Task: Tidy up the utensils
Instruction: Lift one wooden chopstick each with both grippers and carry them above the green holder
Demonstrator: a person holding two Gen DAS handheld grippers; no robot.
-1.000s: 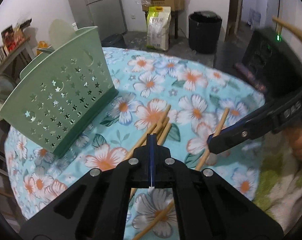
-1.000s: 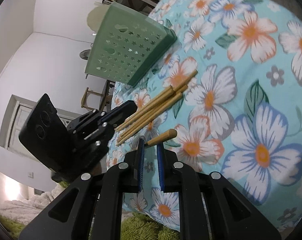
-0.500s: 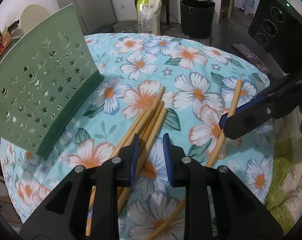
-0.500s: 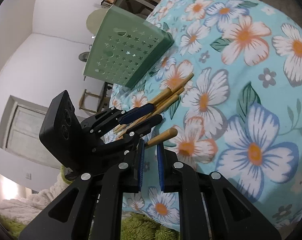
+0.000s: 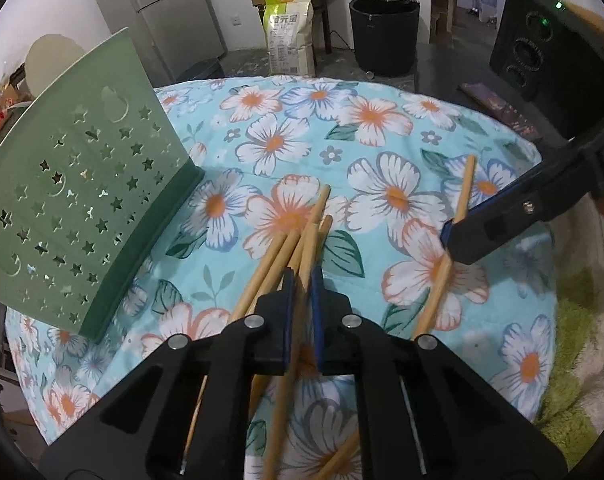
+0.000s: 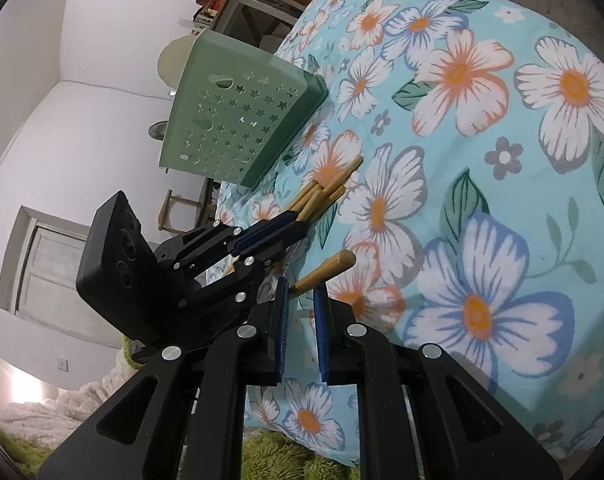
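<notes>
Pinching one chopstick from the pile, the nearly-closed left claw could drag neighbours along; right claw grips a single chopstick.

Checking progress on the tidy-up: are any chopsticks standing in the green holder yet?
No: the green holder shows none inside; the chopsticks lie on the floral cloth.

Chopsticks, green holder on floral cloth
</notes>
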